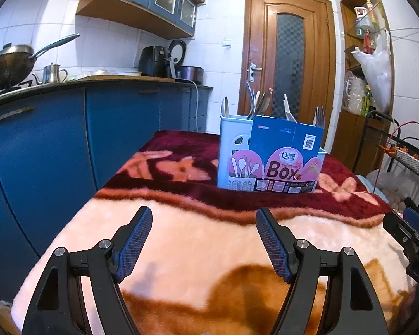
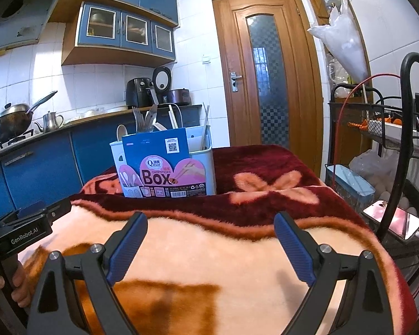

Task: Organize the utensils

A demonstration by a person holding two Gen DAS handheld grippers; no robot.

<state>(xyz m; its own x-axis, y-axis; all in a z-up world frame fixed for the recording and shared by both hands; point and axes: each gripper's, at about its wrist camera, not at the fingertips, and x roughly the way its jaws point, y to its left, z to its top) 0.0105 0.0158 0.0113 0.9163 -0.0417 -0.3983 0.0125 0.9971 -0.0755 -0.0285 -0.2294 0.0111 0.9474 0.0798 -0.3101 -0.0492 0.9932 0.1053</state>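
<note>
Both the left gripper (image 1: 204,216) and right gripper (image 2: 211,222) have their jaws spread and empty. The utensil holder (image 1: 268,156) stands well ahead of them on the blanket-covered desk (image 1: 198,240), with the utensils (image 1: 261,103) upright inside, handy for lifting out.

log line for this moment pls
left gripper: open, empty | right gripper: open, empty | utensil holder: upright on blanket

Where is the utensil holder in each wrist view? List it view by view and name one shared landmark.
Left wrist: utensil holder stands right of centre on the dark red part of the blanket.
Right wrist: utensil holder stands left of centre, on the same red band.
Shared landmark: the wooden door behind it.
</note>
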